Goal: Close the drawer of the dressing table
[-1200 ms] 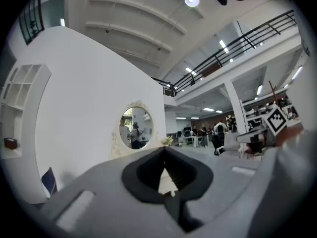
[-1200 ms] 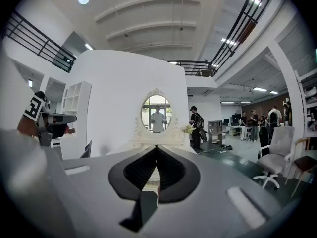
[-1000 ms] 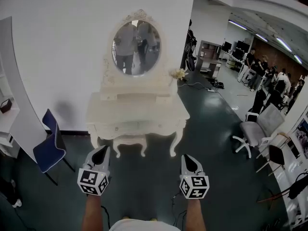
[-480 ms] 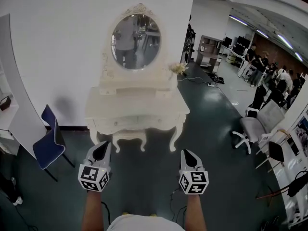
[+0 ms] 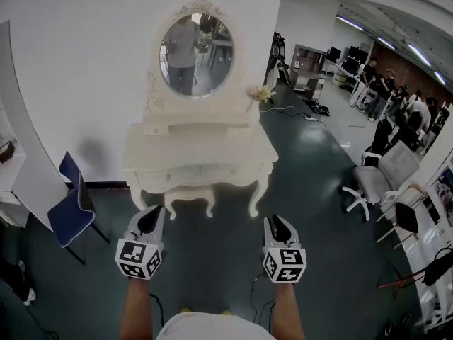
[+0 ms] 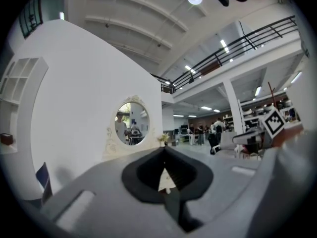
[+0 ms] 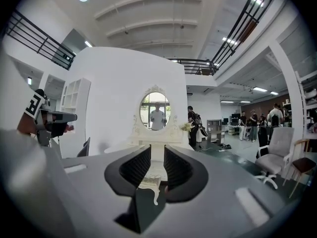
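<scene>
A white dressing table [image 5: 198,151] with an oval mirror [image 5: 196,44] stands against the wall, well ahead of both grippers. Its front drawer [image 5: 192,176] seems to stand out slightly, though from here I cannot be sure. My left gripper [image 5: 153,211] hangs over the dark floor in front of the table's left side, its tips together and nothing between them. My right gripper [image 5: 273,219] hangs off the table's right front leg, its jaws a narrow gap apart and empty. The left gripper view shows the mirror [image 6: 131,129] far off. In the right gripper view the table [image 7: 156,144] shows between the jaws.
A white stool [image 5: 190,195] is tucked under the table. A blue chair [image 5: 71,207] stands at the left beside a white shelf wall [image 5: 21,161]. To the right are a grey office chair [image 5: 379,179] and several people [image 5: 396,115]. A cable [image 5: 304,119] lies on the floor.
The table and mirror have slid a little upward in the head view. Both grippers keep almost the same places and jaw positions.
</scene>
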Demonstrator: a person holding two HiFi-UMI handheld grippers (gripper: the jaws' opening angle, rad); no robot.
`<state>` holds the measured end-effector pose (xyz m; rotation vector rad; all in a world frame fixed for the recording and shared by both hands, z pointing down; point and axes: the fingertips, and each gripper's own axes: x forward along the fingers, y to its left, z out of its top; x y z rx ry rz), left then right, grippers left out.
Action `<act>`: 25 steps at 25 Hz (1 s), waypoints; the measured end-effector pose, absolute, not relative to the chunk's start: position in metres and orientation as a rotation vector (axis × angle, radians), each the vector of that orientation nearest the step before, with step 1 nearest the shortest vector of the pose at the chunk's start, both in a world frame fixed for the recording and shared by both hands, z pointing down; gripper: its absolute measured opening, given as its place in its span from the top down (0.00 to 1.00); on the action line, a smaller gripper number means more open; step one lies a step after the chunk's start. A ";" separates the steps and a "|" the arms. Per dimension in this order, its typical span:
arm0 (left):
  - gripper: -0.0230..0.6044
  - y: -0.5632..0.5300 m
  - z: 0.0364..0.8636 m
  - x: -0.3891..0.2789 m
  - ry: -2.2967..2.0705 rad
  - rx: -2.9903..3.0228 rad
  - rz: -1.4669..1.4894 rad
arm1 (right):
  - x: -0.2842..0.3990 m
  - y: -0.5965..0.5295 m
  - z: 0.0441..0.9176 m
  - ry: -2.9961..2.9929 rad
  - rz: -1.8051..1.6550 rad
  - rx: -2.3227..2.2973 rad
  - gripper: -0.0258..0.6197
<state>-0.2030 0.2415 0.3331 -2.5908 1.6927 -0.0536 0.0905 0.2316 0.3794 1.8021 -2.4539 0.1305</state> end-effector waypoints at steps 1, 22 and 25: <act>0.97 0.240 0.334 -0.201 1.689 -2.593 -0.057 | 0.091 0.230 0.380 -2.451 0.130 1.804 0.86; 0.97 0.199 0.350 -0.140 1.714 -2.584 -0.093 | 0.145 0.183 0.400 -2.481 0.157 1.740 0.86; 0.97 0.190 0.354 -0.136 1.721 -2.587 -0.096 | 0.147 0.171 0.405 -2.485 0.173 1.728 0.86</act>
